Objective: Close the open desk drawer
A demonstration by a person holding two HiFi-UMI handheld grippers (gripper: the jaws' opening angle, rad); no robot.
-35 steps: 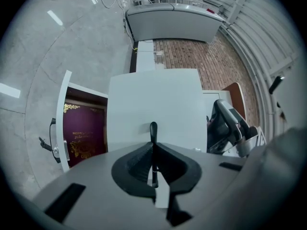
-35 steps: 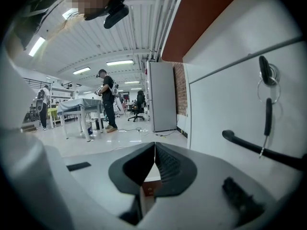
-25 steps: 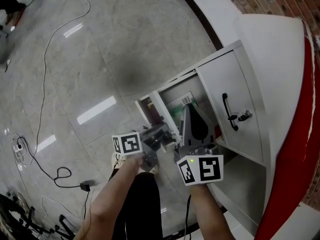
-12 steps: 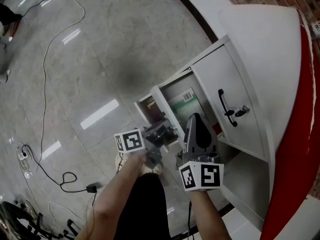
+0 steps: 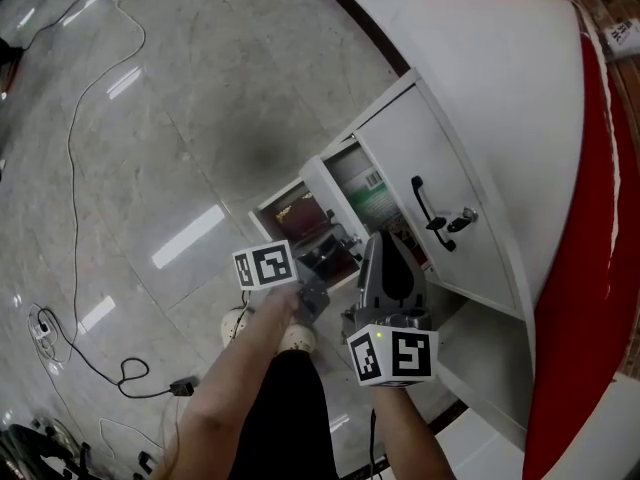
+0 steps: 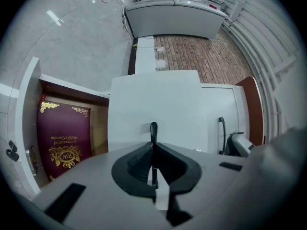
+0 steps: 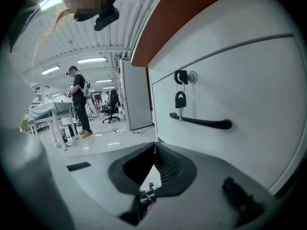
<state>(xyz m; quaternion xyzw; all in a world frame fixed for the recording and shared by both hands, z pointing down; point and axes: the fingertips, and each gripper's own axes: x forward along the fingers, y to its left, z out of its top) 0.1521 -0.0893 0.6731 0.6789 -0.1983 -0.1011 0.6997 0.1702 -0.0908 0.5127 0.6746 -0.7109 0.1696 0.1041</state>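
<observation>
While both point toward the desk (image 5: 500, 108), the left gripper (image 5: 340, 253) and right gripper (image 5: 386, 240) stand closed.

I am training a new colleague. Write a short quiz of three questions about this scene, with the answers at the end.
1. True or false: a key sits in the lock of the cabinet door.
2. The book in the open drawer is: A maroon, B blue, C yellow.
3. Fill in: the left gripper is shut on the drawer's black ____.
Key: 1 true; 2 A; 3 handle.
</observation>
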